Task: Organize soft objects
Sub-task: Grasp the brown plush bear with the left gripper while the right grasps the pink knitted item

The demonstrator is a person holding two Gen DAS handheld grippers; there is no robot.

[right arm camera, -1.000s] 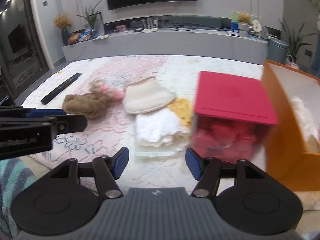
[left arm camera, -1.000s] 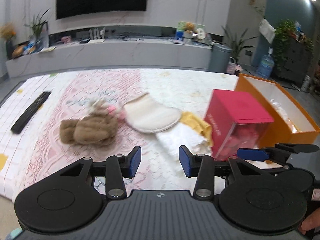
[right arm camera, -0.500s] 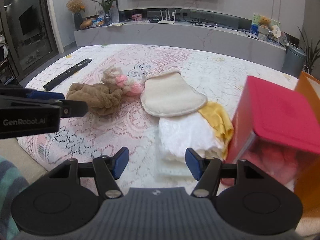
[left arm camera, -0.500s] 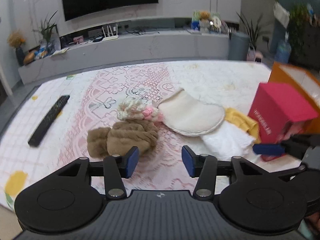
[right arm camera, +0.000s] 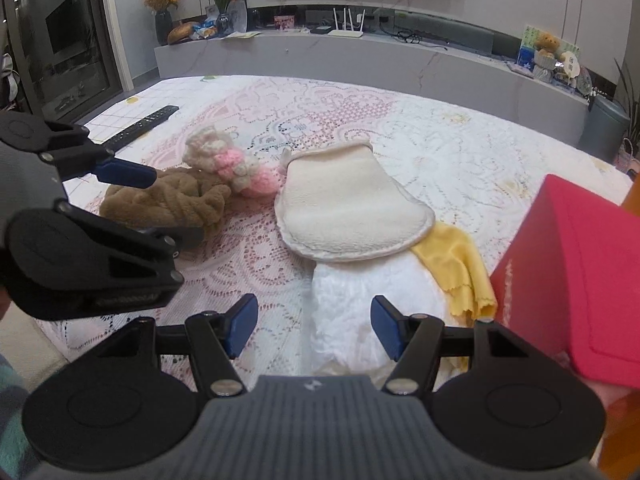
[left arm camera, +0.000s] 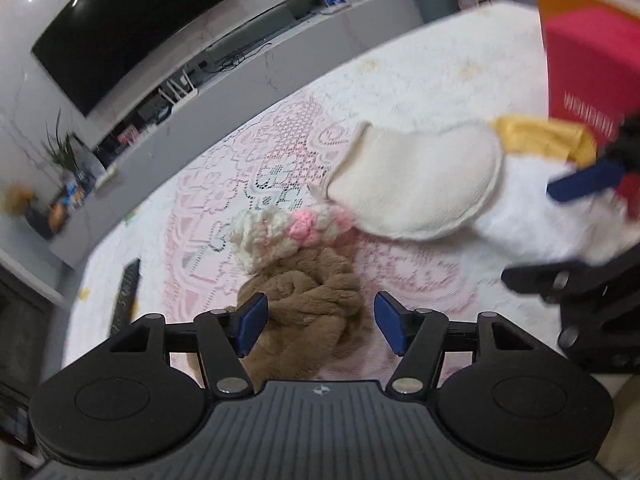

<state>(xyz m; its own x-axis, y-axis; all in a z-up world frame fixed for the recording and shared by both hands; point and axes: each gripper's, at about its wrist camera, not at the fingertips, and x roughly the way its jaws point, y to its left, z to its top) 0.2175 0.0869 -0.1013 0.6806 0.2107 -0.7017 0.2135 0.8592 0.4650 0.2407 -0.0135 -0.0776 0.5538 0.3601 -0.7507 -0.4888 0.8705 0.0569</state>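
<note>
Between the opening left tongs (left arm camera: pixel 317 328) lies the brown plush (left arm camera: pixel 308 300); right tongs (right arm camera: pixel 313 327) gape over white cloth (right arm camera: pixel 352 300).

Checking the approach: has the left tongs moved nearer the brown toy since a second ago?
Yes. In its own view the left tongs now straddle the brown toy, which sat well ahead before; jaws opening, not gripping.

The left black two-finger gripper with blue pads (left arm camera: pixel 318 322) is angled downward, its jaws opening, with nothing pressed by the blue pads (left arm camera: pixel 250 322). The right black two-finger gripper with blue pads (right arm camera: pixel 314 326) is likewise tilted down, its jaws held apart around empty space.
</note>
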